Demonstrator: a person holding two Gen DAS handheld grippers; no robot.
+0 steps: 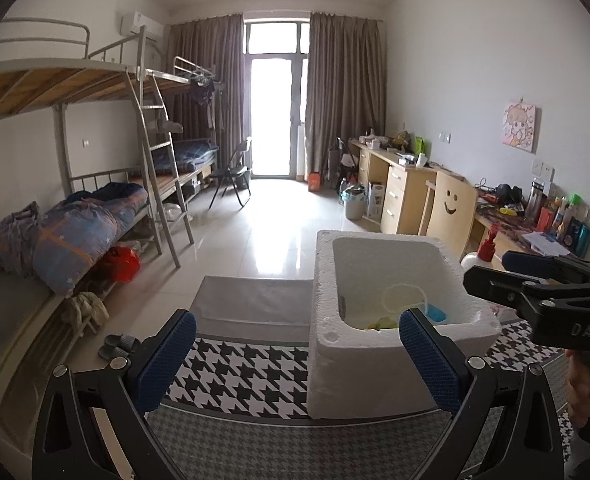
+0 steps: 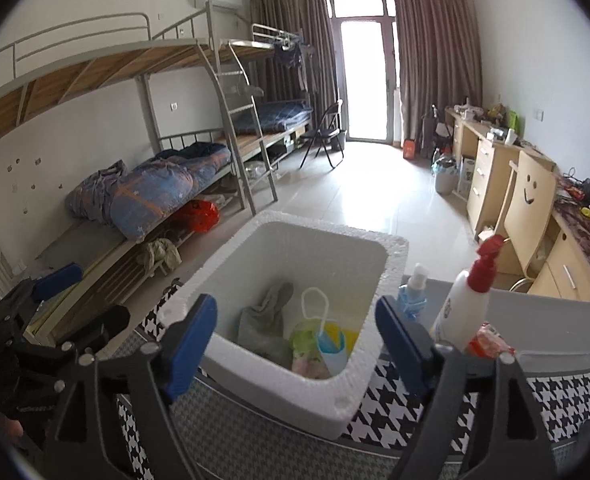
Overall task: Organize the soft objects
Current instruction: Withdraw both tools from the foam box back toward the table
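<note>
Soft things: a grey cloth (image 2: pixel 269 320), a green pouch (image 2: pixel 305 338) and something pink (image 2: pixel 310 366) lie on the floor of the white foam box (image 2: pixel 255 364), crowded toward its near wall.
Grey cloth axis: it runs lengthwise from the near wall toward the far one, its narrower end pointing away from me.
Other contents: a yellow and blue item (image 2: pixel 333 342) with a white cord loop (image 2: pixel 315 304) sits touching the pouch on the right.
Foam box: open at the top, standing on the houndstooth cloth (image 1: pixel 239 376), with one corner turned toward my right hand.
My right gripper (image 2: pixel 295 340): fingers spread wide over the box's near rim, nothing between the pads.
My left gripper (image 1: pixel 297 352): fingers wide too, empty, level with the box's left wall.
In the way on the right: a white spray bottle with a red top (image 2: pixel 469 300) and a small blue bottle (image 2: pixel 413 300) stand just beside the box, close to my right finger.
Beyond: a grey tray (image 1: pixel 251 304) lies past the cloth, left of the box.
Room: bunk beds (image 1: pixel 95 128) on the left, desks (image 1: pixel 399 188) and a smiley-faced chair (image 1: pixel 451 208) on the right.
</note>
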